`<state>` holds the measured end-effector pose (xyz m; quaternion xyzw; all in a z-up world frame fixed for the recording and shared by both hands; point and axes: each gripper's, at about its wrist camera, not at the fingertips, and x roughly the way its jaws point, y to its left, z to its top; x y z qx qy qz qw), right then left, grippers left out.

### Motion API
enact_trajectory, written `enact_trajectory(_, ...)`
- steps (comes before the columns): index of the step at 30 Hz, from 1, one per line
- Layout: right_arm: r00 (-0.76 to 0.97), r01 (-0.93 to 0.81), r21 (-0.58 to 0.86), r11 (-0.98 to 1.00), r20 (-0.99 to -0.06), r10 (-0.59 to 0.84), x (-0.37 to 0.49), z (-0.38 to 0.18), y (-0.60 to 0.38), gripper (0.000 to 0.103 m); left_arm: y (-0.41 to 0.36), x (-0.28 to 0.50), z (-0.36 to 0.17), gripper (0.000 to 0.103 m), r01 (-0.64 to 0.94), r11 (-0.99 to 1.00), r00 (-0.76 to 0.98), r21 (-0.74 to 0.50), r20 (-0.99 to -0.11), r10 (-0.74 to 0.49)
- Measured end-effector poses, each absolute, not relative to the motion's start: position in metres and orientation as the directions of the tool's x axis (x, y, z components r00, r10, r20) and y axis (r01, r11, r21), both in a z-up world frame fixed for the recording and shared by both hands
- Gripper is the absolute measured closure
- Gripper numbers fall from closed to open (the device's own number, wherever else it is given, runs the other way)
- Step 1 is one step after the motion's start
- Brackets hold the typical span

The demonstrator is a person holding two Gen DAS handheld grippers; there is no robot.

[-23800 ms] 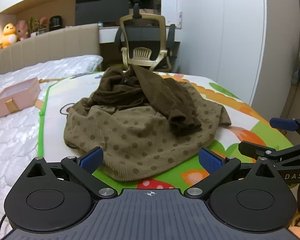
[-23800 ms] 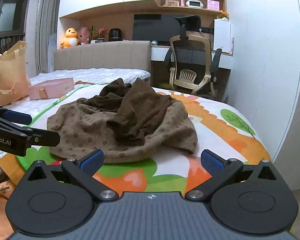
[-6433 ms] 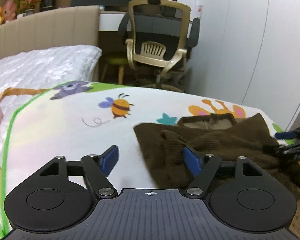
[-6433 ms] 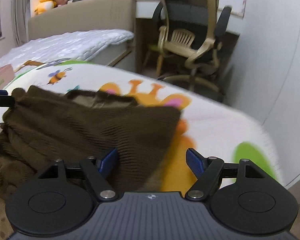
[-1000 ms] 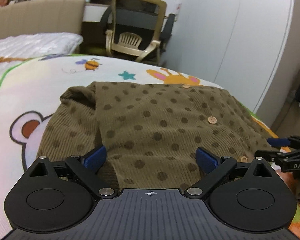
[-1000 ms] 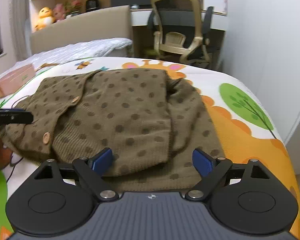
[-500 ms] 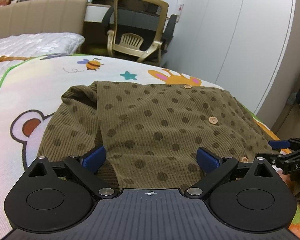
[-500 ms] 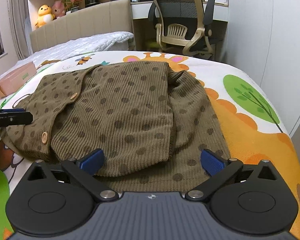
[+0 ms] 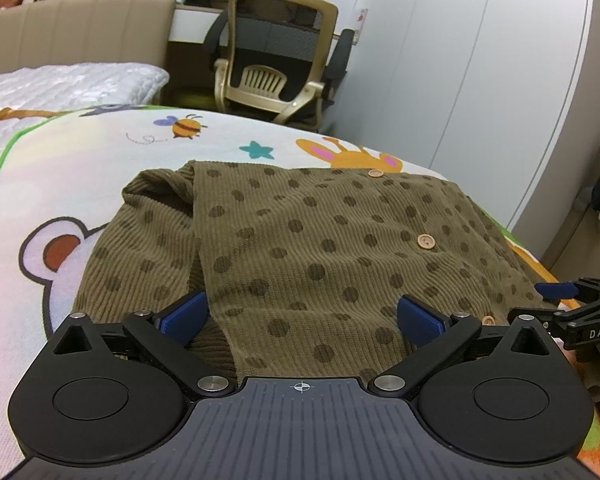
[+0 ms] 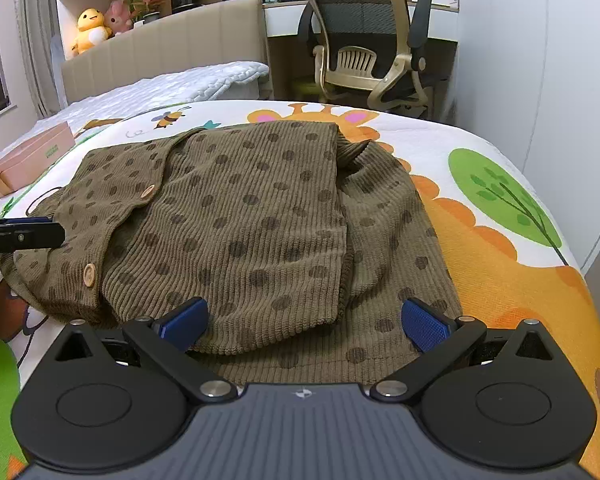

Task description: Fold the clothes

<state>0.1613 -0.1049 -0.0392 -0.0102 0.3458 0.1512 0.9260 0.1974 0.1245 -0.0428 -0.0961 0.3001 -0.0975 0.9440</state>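
An olive corduroy cardigan [image 9: 300, 240] with dark dots and wooden buttons lies spread flat on the cartoon-print mat [image 9: 80, 168], button side up. My left gripper [image 9: 302, 318] hovers open over its near hem, one blue pad on each side of the cloth's edge, gripping nothing. In the right wrist view the cardigan [image 10: 240, 220] shows a sleeve lying along its right side. My right gripper [image 10: 304, 322] stands wide open just above the near hem, nothing pinched. Each gripper shows at the other view's edge: the right gripper [image 9: 568, 308] and the left gripper [image 10: 20, 234].
The mat's right edge [image 10: 580, 280] drops off to the floor beside white wardrobe doors [image 9: 480, 60]. An office chair [image 9: 276, 68] stands beyond the mat's far end. A pink box [image 10: 24, 160] lies on the white mattress at the left.
The right gripper's jaws have spread wider over the cardigan's hem and its view has tipped slightly. The left gripper and the cardigan have stayed put.
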Motion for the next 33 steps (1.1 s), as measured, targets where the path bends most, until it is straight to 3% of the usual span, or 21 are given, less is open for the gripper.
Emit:
enact_trajectory(7,0.704,-0.304,0.106,0.947,-0.645,0.298,0.158,-0.038,-0.105,0.0,0.126,0.198,-0.042,0.0,0.127,0.962,0.8,-0.241,-0.549,-0.243)
enact_trajectory(12,0.724,-0.307,0.189,0.933,-0.59,0.358,0.148,-0.028,-0.101,0.0,0.126,0.198,-0.043,0.0,0.127,0.962,0.799,-0.243,-0.549,-0.244)
enact_trajectory(17,0.784,-0.347,0.084,0.934,-0.52,0.338,0.152,-0.004,-0.075,0.0,0.127,0.198,-0.043,0.0,0.127,0.96,0.8,-0.248,-0.547,-0.247)
enact_trajectory(25,0.719,-0.288,0.11,0.951,-0.631,0.291,0.203,-0.034,-0.053,0.0,0.128,0.198,-0.043,0.0,0.127,0.959,0.8,-0.252,-0.546,-0.249)
enact_trajectory(33,0.722,-0.302,0.085,0.949,-0.63,0.287,0.198,-0.038,-0.05,0.0,0.135,0.197,-0.041,0.0,0.123,0.946,0.804,-0.301,-0.529,-0.273)
